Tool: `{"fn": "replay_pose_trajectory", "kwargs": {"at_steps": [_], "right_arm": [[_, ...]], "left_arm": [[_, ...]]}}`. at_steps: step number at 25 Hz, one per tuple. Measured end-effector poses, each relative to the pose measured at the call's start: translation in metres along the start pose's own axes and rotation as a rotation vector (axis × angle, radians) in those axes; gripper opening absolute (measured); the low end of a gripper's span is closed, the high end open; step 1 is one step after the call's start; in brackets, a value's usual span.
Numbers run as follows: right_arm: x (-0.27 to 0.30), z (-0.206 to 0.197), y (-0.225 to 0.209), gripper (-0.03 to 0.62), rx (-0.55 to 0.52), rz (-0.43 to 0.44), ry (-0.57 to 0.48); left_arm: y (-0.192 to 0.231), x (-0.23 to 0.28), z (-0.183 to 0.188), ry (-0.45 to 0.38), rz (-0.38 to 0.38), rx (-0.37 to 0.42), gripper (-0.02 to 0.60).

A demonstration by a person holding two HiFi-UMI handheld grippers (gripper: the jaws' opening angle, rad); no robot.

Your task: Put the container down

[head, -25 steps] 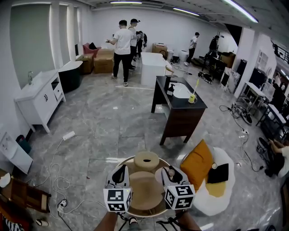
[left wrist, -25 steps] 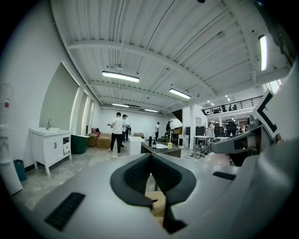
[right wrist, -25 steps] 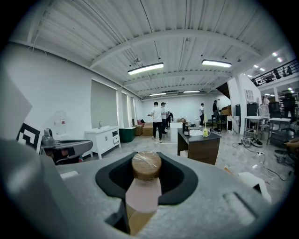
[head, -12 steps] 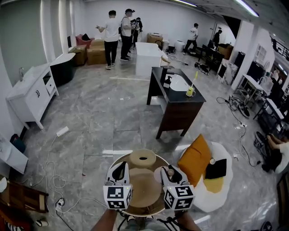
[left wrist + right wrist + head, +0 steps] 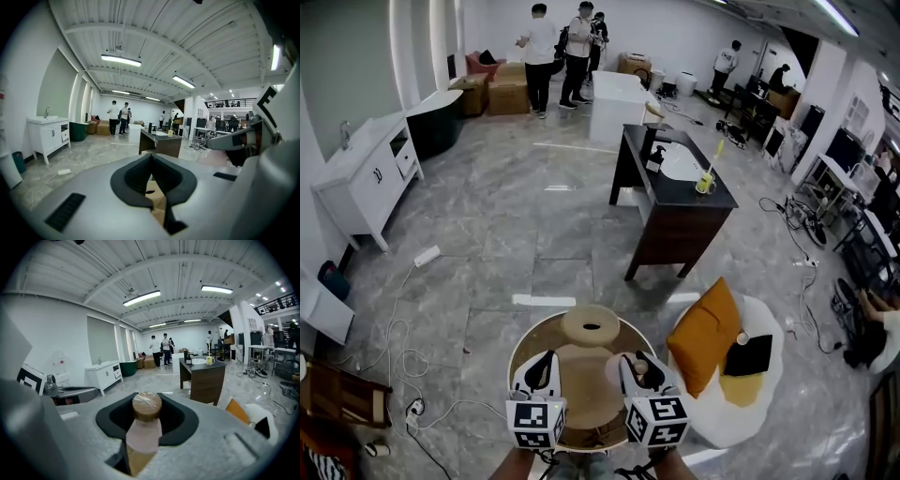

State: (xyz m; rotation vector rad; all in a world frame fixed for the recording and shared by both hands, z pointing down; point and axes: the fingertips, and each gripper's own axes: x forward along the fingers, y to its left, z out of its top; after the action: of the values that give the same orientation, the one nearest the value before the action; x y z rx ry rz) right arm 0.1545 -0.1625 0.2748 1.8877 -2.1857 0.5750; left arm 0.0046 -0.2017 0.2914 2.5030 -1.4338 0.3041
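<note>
A small pale pink container [image 5: 144, 433] with a brown cap [image 5: 146, 407] stands upright between the jaws of my right gripper [image 5: 146, 417], which is shut on its body. From the head view, that gripper [image 5: 637, 366] hovers over the right half of a round wooden table [image 5: 517, 345], container [image 5: 642, 372] in its grip. My left gripper [image 5: 545, 361] hangs over the table's left half. Its jaws [image 5: 157, 188] stand a narrow way apart with nothing between them. A tan ring-shaped disc [image 5: 590, 324] lies at the table's far edge.
A white chair with an orange cushion [image 5: 705, 336] stands just right of the table. A dark vanity desk [image 5: 675, 202] is farther ahead and a white cabinet [image 5: 366, 178] is at the left. Cables [image 5: 403, 361] trail on the floor at the left. People [image 5: 558, 42] stand far off.
The head view has swung slightly, so the table and both grippers sit a little lower and more to the left. The right gripper keeps its hold on the container.
</note>
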Motion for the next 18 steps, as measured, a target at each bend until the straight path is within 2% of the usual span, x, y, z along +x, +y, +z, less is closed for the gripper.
{"fn": "replay_pose_trajectory", "kwargs": {"at_steps": [6,18], "right_arm": [[0.027,-0.043,-0.014,0.126,0.027,0.006,0.038],[0.078,-0.17,-0.019,0.126,0.076,0.02,0.145]], "left_arm": [[0.004,0.016,-0.041,0.037,0.025,-0.025,0.003],[0.032,0.039,-0.172,0.151,0.069,-0.094,0.003]]}}
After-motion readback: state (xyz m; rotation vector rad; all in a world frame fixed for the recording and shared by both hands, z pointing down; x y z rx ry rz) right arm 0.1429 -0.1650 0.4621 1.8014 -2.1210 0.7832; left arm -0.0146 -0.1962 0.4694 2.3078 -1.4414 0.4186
